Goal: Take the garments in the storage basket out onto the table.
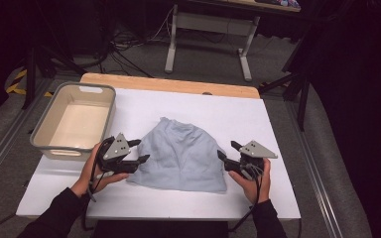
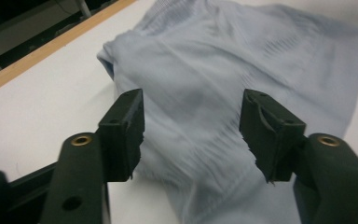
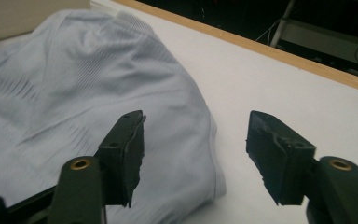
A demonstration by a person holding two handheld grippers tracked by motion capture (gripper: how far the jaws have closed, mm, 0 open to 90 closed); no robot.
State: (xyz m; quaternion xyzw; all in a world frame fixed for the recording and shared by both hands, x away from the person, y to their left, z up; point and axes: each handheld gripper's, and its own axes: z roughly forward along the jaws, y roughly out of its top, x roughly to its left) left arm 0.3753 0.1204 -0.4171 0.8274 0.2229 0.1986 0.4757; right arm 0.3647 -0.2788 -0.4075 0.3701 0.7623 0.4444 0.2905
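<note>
A pale blue folded garment (image 1: pixel 181 156) lies flat in the middle of the white table top (image 1: pixel 258 124). My left gripper (image 1: pixel 138 151) hovers at the cloth's left edge, open, jaws pointing right toward it. In the left gripper view the garment (image 2: pixel 223 79) lies below and beyond the spread jaws of my left gripper (image 2: pixel 191 126), nothing pinched. My right gripper (image 1: pixel 227 150) stands at the cloth's right edge, open, jaws pointing left. In the right gripper view my right gripper (image 3: pixel 196 144) has the garment's edge (image 3: pixel 74 93) under its left jaw and bare table under the right one.
A beige plastic tub (image 1: pixel 74 121) stands at the table's left side, just behind my left hand. A wooden strip (image 1: pixel 168 84) runs along the far edge. Beyond it are a desk frame (image 1: pixel 208 34) and cables on the floor.
</note>
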